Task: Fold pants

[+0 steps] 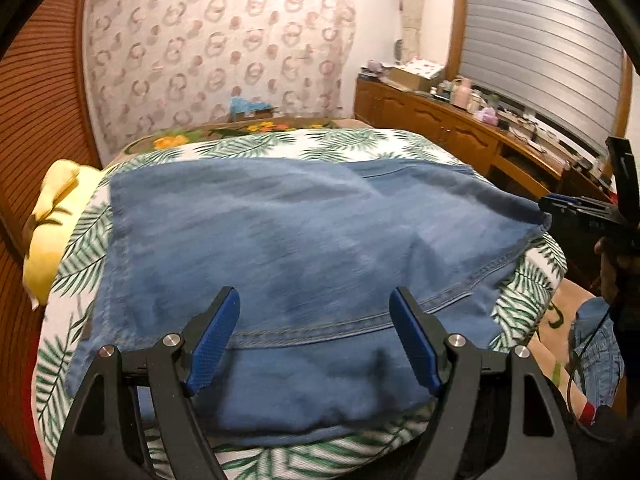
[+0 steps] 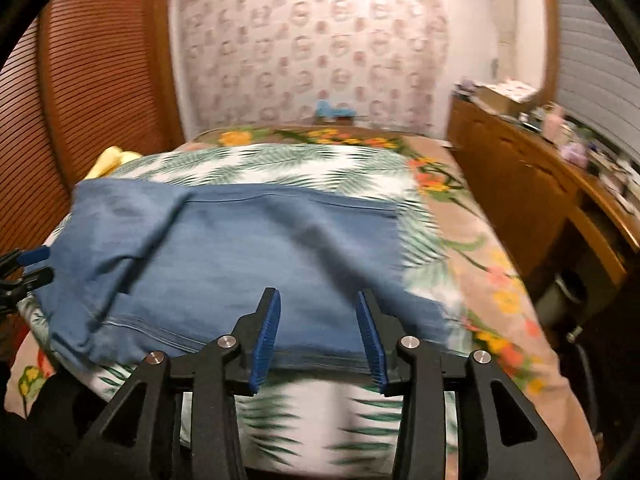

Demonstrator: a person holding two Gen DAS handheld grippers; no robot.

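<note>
A leaf-print cover (image 1: 352, 142) tops the bed, with a cluttered wooden sideboard (image 1: 440, 114) beside it, perhaps.

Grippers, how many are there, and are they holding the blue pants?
2. The left gripper hangs open over the near edge of the blue pants. The right gripper is open too, above the pants' near edge farther right. Neither holds anything.

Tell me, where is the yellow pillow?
The yellow pillow sits at the left edge of the left wrist view, between the blue jeans and the wooden slatted wall.
</note>
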